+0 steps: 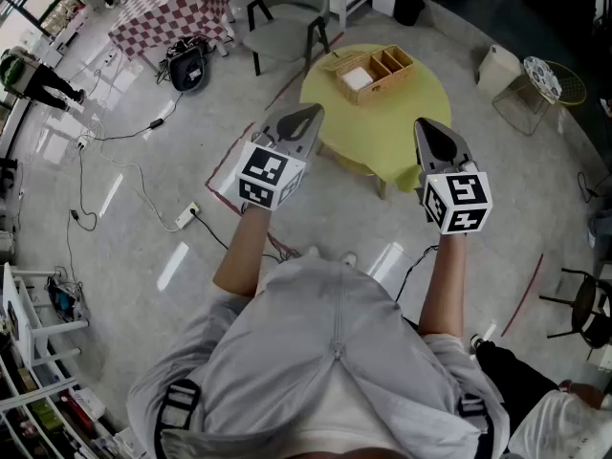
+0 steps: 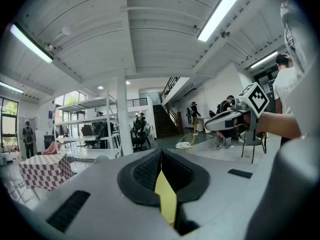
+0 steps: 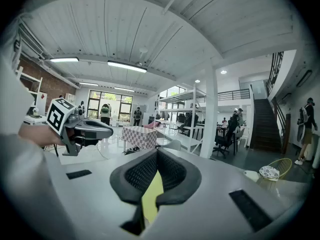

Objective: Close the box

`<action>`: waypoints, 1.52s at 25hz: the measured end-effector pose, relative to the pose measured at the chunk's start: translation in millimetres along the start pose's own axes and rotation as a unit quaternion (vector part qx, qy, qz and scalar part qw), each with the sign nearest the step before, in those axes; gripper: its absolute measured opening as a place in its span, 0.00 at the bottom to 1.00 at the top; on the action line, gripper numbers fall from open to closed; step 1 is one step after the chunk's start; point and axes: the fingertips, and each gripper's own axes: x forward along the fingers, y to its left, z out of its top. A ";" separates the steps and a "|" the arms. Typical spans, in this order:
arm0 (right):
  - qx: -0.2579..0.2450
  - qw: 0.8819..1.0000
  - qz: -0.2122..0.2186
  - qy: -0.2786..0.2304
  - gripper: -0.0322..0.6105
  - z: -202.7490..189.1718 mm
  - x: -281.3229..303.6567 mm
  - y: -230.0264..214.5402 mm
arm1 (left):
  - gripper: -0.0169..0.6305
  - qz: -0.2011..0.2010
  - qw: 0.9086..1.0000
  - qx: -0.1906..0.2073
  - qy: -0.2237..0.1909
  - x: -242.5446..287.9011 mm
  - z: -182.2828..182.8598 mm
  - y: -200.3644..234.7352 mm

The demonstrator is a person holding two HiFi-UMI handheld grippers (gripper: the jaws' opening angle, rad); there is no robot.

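A wooden box (image 1: pixel 374 72) with several compartments stands on the round yellow table (image 1: pixel 382 132) ahead of me; something white (image 1: pixel 357 78) lies in one compartment. Both grippers are held up well short of the box and above the table's near edge. My left gripper (image 1: pixel 308 114) is shut with nothing in it, its dark pads (image 2: pixel 145 171) pressed together. The right gripper (image 1: pixel 432 128) is also shut and empty, pads (image 3: pixel 172 173) meeting. Each gripper view looks out across the room, not at the box; the right gripper (image 2: pixel 235 117) shows in the left gripper view and the left gripper (image 3: pixel 83 127) in the right one.
A grey chair (image 1: pixel 287 17) stands behind the table, a checked-cloth table (image 1: pixel 172 12) and a black bag (image 1: pixel 188 65) to its left. Cables and a power strip (image 1: pixel 186 216) lie on the floor at left. A wire basket table (image 1: pixel 535 89) stands at right, a black chair (image 1: pixel 583 304) nearer.
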 end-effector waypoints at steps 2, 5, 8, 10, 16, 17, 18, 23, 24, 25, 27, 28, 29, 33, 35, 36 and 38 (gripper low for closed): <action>0.000 1.000 0.001 0.001 0.09 -2.2 2.5 -2.0 | 0.07 0.004 1.000 -0.001 0.005 3.5 -3.5 1.8; 0.003 1.000 -0.002 0.002 0.09 -6.2 6.4 -8.1 | 0.07 0.007 1.000 -0.001 0.010 10.4 -6.2 2.4; 0.016 1.000 0.007 -0.008 0.09 -8.1 8.3 -15.1 | 0.07 0.008 1.000 -0.001 0.011 18.3 -6.7 -0.3; 0.029 0.999 0.024 -0.023 0.09 -6.3 8.6 -18.2 | 0.07 0.011 1.000 -0.001 0.012 22.8 -7.5 -1.8; 0.037 0.998 0.044 -0.032 0.09 -10.6 19.4 -26.5 | 0.07 0.028 0.999 -0.010 0.014 27.3 -12.7 -2.2; 0.041 0.997 0.049 -0.033 0.09 -12.0 21.2 -26.3 | 0.07 0.030 0.999 -0.014 0.015 27.2 -14.8 -2.2; 0.043 0.997 0.053 -0.032 0.09 -13.1 23.5 -26.2 | 0.07 0.032 0.999 -0.018 0.016 27.3 -16.6 -1.5; 0.045 0.996 0.059 -0.039 0.09 -14.7 39.2 -30.3 | 0.07 0.043 0.999 -0.022 0.025 33.7 -25.3 9.7; 0.047 0.996 0.059 -0.041 0.09 -14.7 43.9 -32.1 | 0.07 0.044 0.998 -0.022 0.027 36.7 -27.5 13.4; 0.050 0.996 0.061 -0.042 0.09 -15.3 49.5 -33.9 | 0.07 0.045 0.998 -0.023 0.029 40.4 -30.4 17.5; 0.057 0.995 0.065 -0.040 0.09 -18.4 62.8 -37.6 | 0.07 0.044 0.998 -0.025 0.035 49.4 -38.0 26.7; 0.058 0.995 0.067 -0.036 0.09 -20.9 70.3 -38.8 | 0.07 0.042 0.998 -0.026 0.038 54.4 -42.4 32.1; 0.056 0.995 0.070 -0.031 0.09 -23.9 78.5 -39.5 | 0.07 0.041 0.998 -0.028 0.041 59.9 -46.9 38.3; 0.041 0.997 0.066 -0.007 0.09 -35.2 122.0 -48.8 | 0.07 0.031 0.998 -0.031 0.048 91.2 -62.5 71.7; 0.047 0.997 0.062 -0.002 0.09 -36.3 153.5 -58.4 | 0.07 0.027 0.998 -0.030 0.051 112.9 -68.5 97.2; 0.049 0.997 0.060 -0.002 0.09 -35.5 169.9 -63.8 | 0.07 0.026 0.998 -0.028 0.053 124.4 -70.8 111.2; 0.046 0.998 0.053 -0.004 0.09 -31.6 200.6 -75.5 | 0.07 0.024 0.998 -0.025 0.054 147.3 -72.8 137.8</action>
